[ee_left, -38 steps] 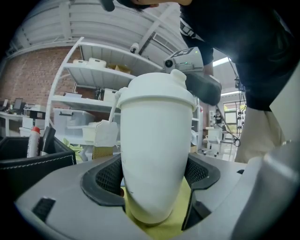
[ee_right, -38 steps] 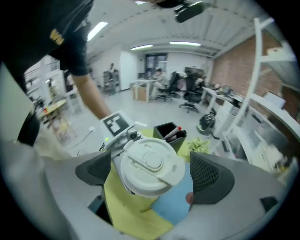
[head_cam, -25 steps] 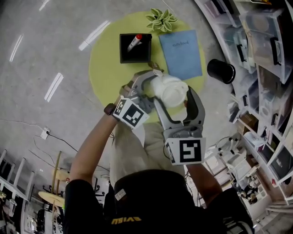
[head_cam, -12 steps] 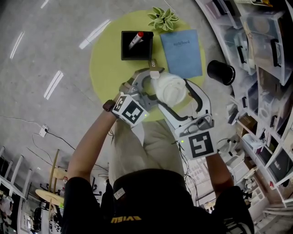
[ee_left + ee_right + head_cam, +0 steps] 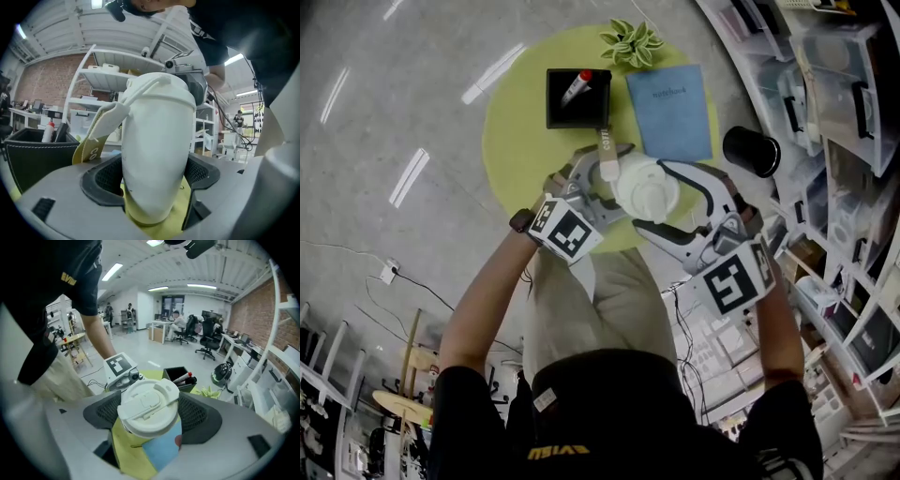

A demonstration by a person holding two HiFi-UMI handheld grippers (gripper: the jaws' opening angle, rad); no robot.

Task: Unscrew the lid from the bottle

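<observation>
You've got the white bottle (image 5: 157, 140) up in the air over the round yellow-green table (image 5: 516, 122), not resting on anything, so both grips are doing all the work here. Your left gripper (image 5: 154, 176) is clamped across the bottle's body, pads pressing on both sides, and your right gripper (image 5: 147, 413) is closed on the lid (image 5: 147, 404), a pad tight on each side of its rim. That's the setup you want for twisting, so I reckon you're mid-unscrew with the lid not off yet. My advice: treat the left as a pure vise, lock that wrist and don't let it follow the turn, otherwise the bottle just rotates along and the thread goes nowhere. Do the rolling with the right wrist only, and line the roll up with the bottle's long axis; if you twist off-axis the lid will probably bind or the pads will skate round the smooth rim. Don't pull upward until it feels loose. When your wrist runs out of travel, open, swing back, re-clamp at the same height. Also watch the strap with the yellow tag (image 5: 101, 131) hanging off the top, since it sits beside the left pad and could snag.
</observation>
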